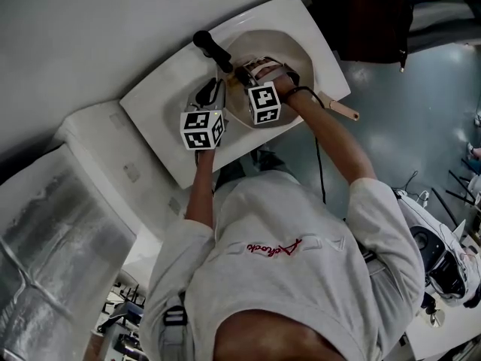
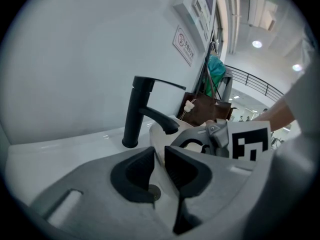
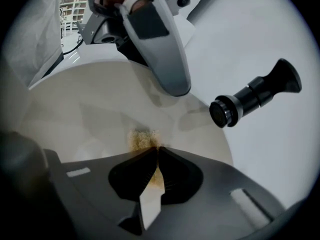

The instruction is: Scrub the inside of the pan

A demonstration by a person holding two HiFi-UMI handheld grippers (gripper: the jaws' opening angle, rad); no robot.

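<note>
A cream-coloured pan (image 1: 289,50) sits tilted in the white sink (image 1: 161,100), its wooden handle (image 1: 342,110) pointing right. My left gripper (image 2: 160,151) is shut on the pan's thin rim (image 2: 159,134) beside the black faucet (image 2: 137,109). My right gripper (image 3: 156,151) reaches inside the pan (image 3: 75,114), shut on a small yellow-brown sponge (image 3: 142,138) that presses on the pan's inner surface. The left gripper (image 3: 160,49) shows above it, clamped on the rim. In the head view both marker cubes (image 1: 201,128) hide the jaws.
The faucet (image 1: 213,49) stands at the sink's back edge, its spout (image 3: 255,98) close to the pan's rim. The sink's drain (image 2: 152,191) lies below the left jaws. A white wall runs behind. A brown bag (image 2: 207,109) hangs to the right.
</note>
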